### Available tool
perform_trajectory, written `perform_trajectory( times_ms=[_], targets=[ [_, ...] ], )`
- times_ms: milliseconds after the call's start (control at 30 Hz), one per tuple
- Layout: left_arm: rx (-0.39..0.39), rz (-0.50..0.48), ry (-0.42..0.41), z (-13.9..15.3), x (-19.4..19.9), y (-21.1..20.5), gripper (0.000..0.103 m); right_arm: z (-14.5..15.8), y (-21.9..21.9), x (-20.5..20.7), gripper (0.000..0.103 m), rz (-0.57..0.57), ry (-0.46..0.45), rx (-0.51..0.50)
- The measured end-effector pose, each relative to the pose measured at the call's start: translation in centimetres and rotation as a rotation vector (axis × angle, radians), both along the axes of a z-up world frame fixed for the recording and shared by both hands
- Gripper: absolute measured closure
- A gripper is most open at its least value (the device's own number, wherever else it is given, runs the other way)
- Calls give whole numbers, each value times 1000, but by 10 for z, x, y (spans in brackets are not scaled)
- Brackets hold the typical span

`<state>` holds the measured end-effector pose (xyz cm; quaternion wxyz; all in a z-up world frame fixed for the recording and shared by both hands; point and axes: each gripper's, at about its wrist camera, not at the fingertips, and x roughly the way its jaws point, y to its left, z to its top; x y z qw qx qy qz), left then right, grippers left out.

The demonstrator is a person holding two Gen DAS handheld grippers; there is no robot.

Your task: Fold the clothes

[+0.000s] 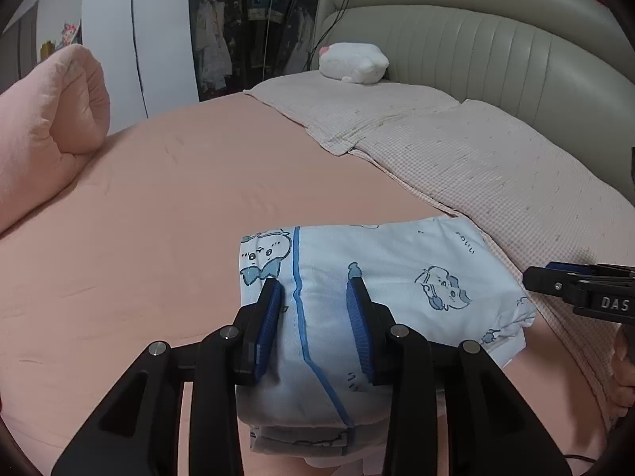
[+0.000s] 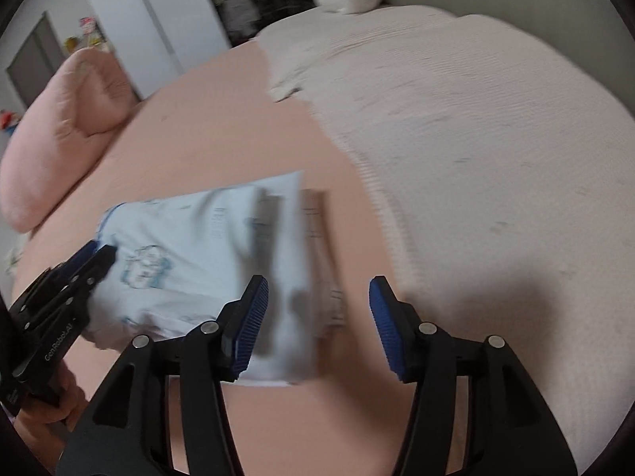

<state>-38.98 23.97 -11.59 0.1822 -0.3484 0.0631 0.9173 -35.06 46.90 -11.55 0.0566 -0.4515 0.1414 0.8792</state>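
While the left claw point(image 1: 315, 309) straddles the folded garment point(image 1: 397, 273) with jaws spread and the right claw point(image 2: 317, 317) hangs empty, a nudge could undo its layers on the bed point(image 1: 158, 206).

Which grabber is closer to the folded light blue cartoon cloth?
Left. The left gripper straddles the folded light blue cartoon cloth, jaws open. The right gripper is open beside its edge, mostly over the pink sheet.
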Motion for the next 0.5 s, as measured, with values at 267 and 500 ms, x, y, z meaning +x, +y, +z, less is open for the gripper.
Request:
perform_trajectory(
  times_ms=[267,500],
  targets=[
    [24,9,-10,13,6,-11,59,7,-24,6,47,39,6,63],
    [77,60,22,41,27,-40,44,26,-35,18,32,26,41,132]
  ],
)
